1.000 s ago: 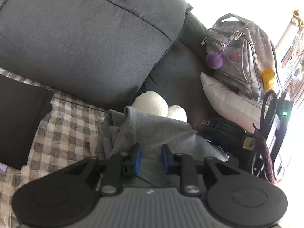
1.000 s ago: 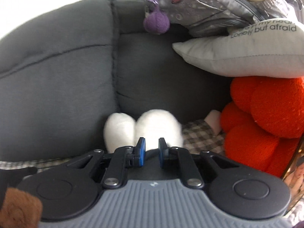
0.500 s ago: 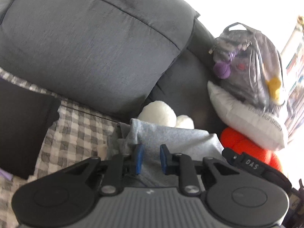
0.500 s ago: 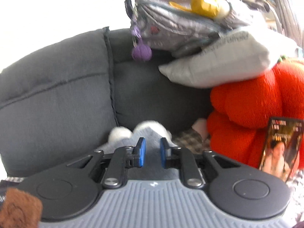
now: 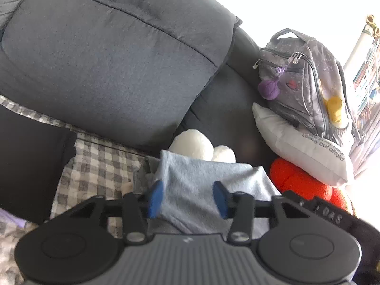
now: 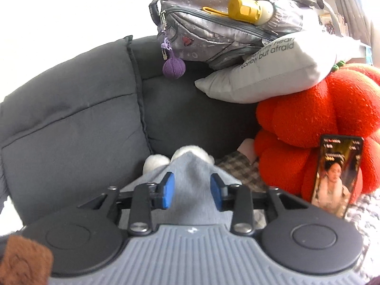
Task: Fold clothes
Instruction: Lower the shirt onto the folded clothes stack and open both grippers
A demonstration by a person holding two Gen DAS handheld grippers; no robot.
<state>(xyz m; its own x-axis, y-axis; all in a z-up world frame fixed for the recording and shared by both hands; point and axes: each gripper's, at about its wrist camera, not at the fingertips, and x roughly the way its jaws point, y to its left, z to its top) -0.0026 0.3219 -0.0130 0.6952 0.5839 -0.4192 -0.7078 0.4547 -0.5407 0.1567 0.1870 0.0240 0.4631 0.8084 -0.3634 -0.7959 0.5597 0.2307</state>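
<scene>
Both claws [image 5: 187, 198] [image 6: 192, 193] opening, grey garment [image 5: 204, 190] between each one's jaws.

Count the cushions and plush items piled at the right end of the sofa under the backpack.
2. A grey printed pillow lies directly under the backpack, and a red plush cushion sits below the pillow, behind the phone. More could be hidden behind them.

Pale grey garment [image 5: 204, 180], checked grey-white cover [image 5: 95, 166], orange-red plush [image 6: 318, 128]

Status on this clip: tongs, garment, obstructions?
Both tongs, left and right, opening over grey garment, not pinching. Garment bunched on sofa. White plush right behind.
</scene>
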